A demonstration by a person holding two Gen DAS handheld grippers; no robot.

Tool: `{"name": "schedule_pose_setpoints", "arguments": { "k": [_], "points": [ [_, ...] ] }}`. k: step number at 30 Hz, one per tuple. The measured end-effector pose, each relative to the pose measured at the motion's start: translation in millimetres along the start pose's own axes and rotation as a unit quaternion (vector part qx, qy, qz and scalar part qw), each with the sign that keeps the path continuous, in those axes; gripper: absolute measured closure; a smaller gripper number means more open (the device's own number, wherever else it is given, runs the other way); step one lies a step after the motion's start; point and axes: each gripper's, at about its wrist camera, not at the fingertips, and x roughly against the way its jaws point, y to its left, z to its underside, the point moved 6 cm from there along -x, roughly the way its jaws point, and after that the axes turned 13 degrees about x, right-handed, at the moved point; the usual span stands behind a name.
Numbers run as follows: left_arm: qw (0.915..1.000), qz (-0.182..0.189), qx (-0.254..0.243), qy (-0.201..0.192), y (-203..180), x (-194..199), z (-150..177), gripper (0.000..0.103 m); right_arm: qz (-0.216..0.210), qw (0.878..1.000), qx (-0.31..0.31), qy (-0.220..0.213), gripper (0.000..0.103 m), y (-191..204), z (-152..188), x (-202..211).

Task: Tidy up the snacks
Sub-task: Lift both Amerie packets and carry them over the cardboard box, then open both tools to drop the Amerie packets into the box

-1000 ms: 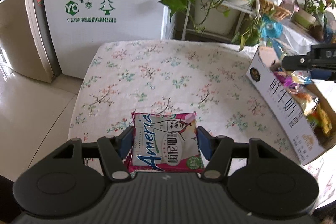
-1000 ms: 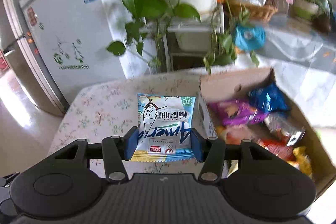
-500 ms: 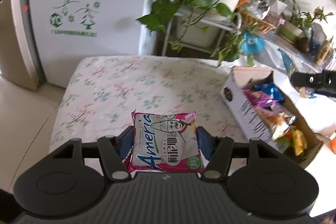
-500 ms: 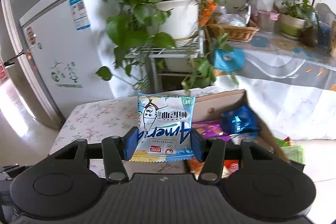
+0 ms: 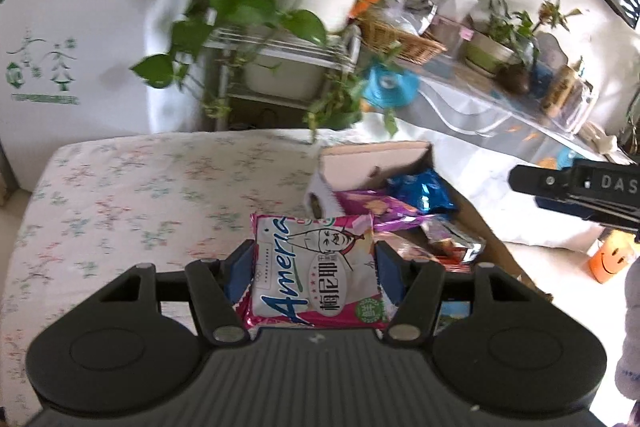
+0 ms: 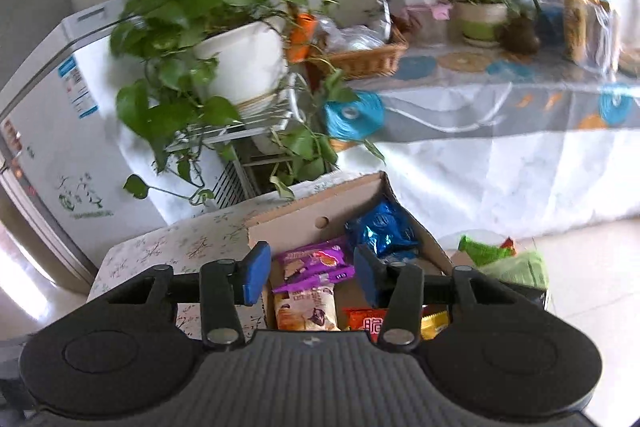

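Note:
My left gripper point(image 5: 314, 261) is shut on a pink and white Ameria snack pack point(image 5: 320, 279), held flat above the near left corner of the open cardboard box point(image 5: 372, 163). The black body of the right gripper point(image 5: 580, 187) shows at the right edge. In the right wrist view the right gripper point(image 6: 311, 267) hangs over the box point(image 6: 312, 219). Its jaws are closing a little with nothing between them. Below lie a purple pack point(image 6: 316, 263), a blue foil pack point(image 6: 384, 227), a brown pack point(image 6: 306, 307) and a red pack point(image 6: 364, 323).
The box stands at the right end of a small table with a flowered cloth point(image 5: 140, 195). Behind it are a trailing plant in a white pot point(image 6: 244, 63), a white freezer point(image 6: 52, 131) and a long covered table point(image 6: 500, 107). Green bags point(image 6: 512, 259) lie on the floor.
The blue and white pack has left the right gripper's jaws. Both views have swung right, so the box now lies under both grippers. The left gripper still holds the pink pack.

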Motion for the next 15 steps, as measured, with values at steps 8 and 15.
{"name": "schedule_pose_setpoints", "arguments": {
  "k": [8, 15],
  "points": [
    [0.9997, 0.012, -0.007, 0.018, -26, -24, 4, 0.041, -0.009, 0.996, -0.089, 0.003, 0.051, -24, 5, 1],
    [0.9989, 0.025, -0.018, 0.035, -56, -48, 11, 0.041, 0.000, 0.993, -0.122, 0.005, 0.048, -30, 5, -3]
  ]
}}
